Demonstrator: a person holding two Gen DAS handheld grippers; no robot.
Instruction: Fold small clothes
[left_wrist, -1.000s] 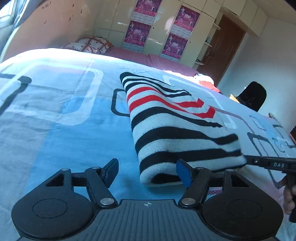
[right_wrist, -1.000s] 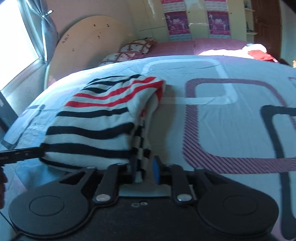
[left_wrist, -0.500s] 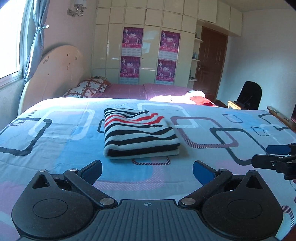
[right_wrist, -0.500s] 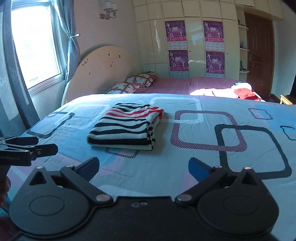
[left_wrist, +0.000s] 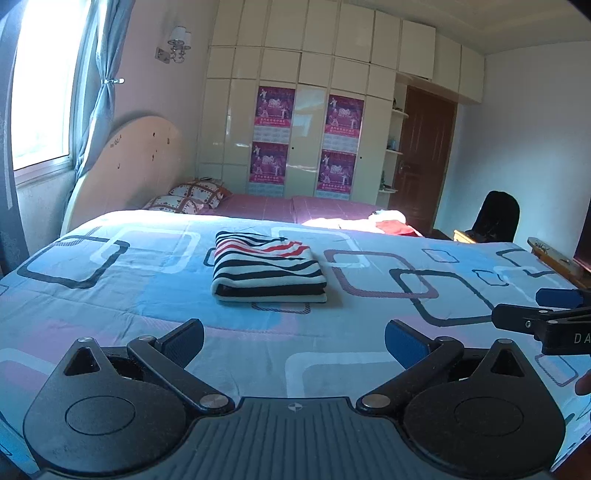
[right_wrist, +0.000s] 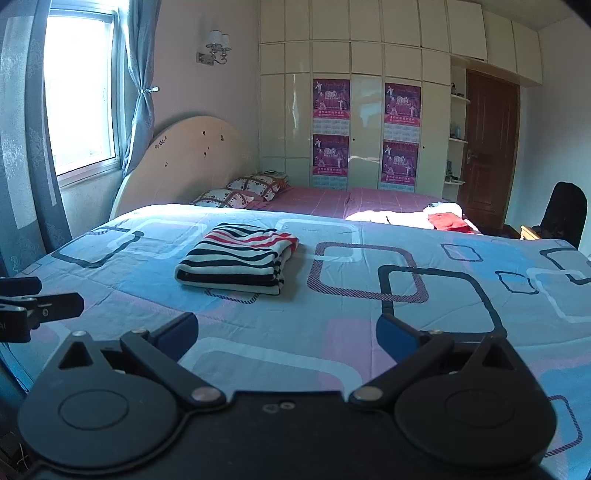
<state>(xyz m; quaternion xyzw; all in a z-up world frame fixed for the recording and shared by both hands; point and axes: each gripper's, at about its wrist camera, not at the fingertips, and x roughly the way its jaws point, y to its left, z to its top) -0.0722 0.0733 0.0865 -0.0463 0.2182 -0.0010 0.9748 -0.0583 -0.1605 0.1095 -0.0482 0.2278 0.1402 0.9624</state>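
A folded striped garment (left_wrist: 267, 269), white with black and red bands, lies flat on the blue patterned bedspread (left_wrist: 147, 295). In the right wrist view the same garment (right_wrist: 236, 264) sits left of centre on the bedspread (right_wrist: 406, 314). My left gripper (left_wrist: 294, 341) hangs well back from it, jaws wide apart, nothing between them. My right gripper (right_wrist: 287, 336) is also open and empty, equally far back. Each gripper shows at the edge of the other's view: the right gripper (left_wrist: 546, 314) at the right, the left gripper (right_wrist: 33, 302) at the left.
A second bed with a pink cover (left_wrist: 295, 206) carries pillows (left_wrist: 192, 195) and a red and white pile of clothes (left_wrist: 388, 223). Behind stand a wardrobe with posters (left_wrist: 306, 140), a brown door (left_wrist: 424, 162) and a black chair (left_wrist: 495, 218). A curtained window (right_wrist: 81, 92) is at left.
Both grippers let go of the folded garment's near edge, opened wide and drew back and up from it. The garment now lies untouched farther away on the bedspread.
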